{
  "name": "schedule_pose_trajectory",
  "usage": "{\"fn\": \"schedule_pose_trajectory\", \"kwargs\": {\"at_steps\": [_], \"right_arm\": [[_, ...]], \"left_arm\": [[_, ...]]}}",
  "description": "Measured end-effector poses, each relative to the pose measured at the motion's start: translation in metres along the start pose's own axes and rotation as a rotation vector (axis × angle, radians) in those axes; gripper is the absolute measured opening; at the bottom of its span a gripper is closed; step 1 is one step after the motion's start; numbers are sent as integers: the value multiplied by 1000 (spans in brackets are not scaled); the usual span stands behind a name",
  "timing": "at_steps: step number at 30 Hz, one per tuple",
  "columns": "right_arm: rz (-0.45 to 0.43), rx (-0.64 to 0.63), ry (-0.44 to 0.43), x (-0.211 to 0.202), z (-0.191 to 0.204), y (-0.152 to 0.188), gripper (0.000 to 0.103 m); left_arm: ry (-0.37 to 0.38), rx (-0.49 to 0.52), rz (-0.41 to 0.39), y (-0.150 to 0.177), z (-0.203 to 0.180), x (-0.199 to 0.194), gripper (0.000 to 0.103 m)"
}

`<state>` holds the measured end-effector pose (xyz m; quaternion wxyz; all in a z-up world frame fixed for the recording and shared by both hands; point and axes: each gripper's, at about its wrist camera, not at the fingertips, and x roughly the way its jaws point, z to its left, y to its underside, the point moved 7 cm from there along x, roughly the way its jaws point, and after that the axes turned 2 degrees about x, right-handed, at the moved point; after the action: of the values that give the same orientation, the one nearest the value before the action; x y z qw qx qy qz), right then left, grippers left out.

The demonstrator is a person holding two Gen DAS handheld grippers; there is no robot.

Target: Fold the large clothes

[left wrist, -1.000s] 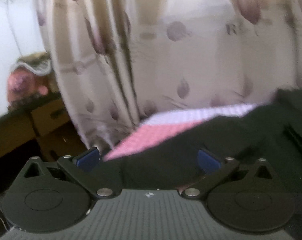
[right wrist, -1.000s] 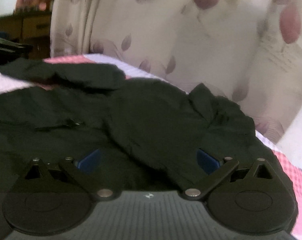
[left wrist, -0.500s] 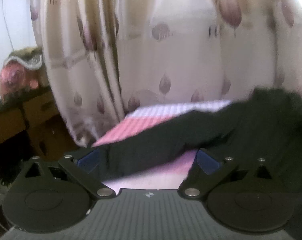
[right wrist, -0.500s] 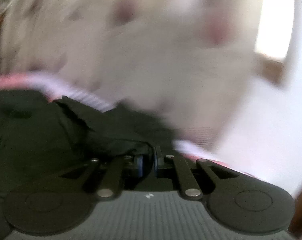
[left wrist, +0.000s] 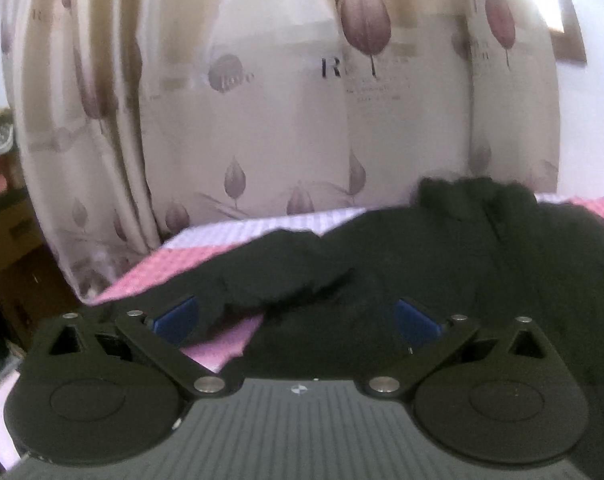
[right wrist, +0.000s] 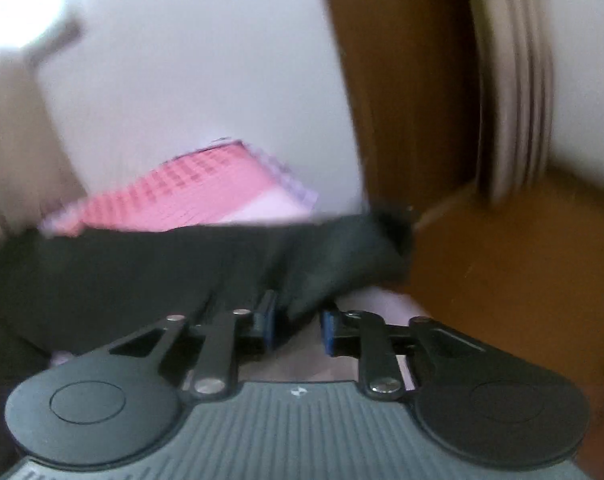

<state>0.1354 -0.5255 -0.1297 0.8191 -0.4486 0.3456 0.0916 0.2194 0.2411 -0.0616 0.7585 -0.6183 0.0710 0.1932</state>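
**Black jacket spread on the checked bed cover**

The black jacket (left wrist: 442, 264) lies across the pink-and-white checked bed cover (left wrist: 205, 252), its collar toward the leaf-print curtain (left wrist: 261, 100) at the far edge. The left gripper (left wrist: 297, 316) hovers over a sleeve, jaws wide, holding nothing. The right gripper (right wrist: 297, 324) is narrow and its jaws are opening; a fold of the jacket (right wrist: 181, 264) hangs between the blue pads (right wrist: 269, 320), not pinched. A brown wooden door (right wrist: 402, 80) stands beyond.

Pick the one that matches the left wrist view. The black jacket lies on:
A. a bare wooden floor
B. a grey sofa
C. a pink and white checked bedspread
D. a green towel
C: the black jacket is spread over the pink and white checked bedspread, before the curtain.
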Motion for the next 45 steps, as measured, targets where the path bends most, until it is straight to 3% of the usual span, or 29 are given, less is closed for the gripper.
{"fn": "schedule_pose_trajectory", "kwargs": {"at_steps": [3,5,8,10,13,17,21,24,27,29,31,33,35,41,45], "right_arm": [[-22,76,-91,-13,-2,22,46],[-40,66,-169,-25,18,28,68],[-60,-3,-266,-40,66,34,88],[-45,-52,-298,-38,97,33,94],[-47,-109,-245,-37,114,43,93],[-107,-185,-2,-24,100,34,93],[-173,-113,31,-56,67,16,93],[-230,-97,-65,-98,64,13,93],[-130,-87,-276,-108,82,30,94],[-37,-94,-369,-102,98,51,95],[15,-119,-396,-93,112,68,95],[55,-137,-408,-88,120,83,95],[94,-136,-437,-84,129,99,95],[197,-134,-466,-91,123,127,95],[193,-171,-452,-103,117,130,95]], "left_arm": [[-26,19,-4,10,1,0,103],[-31,9,12,15,8,1,103],[-79,-10,37,25,14,6,103],[-85,-50,76,37,19,9,103],[-90,-96,128,57,23,9,101],[-82,-128,147,55,36,-3,100],[-69,-93,138,40,67,-17,102],[-42,-39,182,47,80,-11,102],[33,-34,278,72,83,-1,90],[94,-91,295,81,82,-4,71],[176,-156,301,84,78,-13,24],[179,-174,307,87,69,-28,14],[174,-117,303,92,53,-48,13],[252,-90,319,109,28,-113,12],[280,-111,291,98,36,-142,18]]}}
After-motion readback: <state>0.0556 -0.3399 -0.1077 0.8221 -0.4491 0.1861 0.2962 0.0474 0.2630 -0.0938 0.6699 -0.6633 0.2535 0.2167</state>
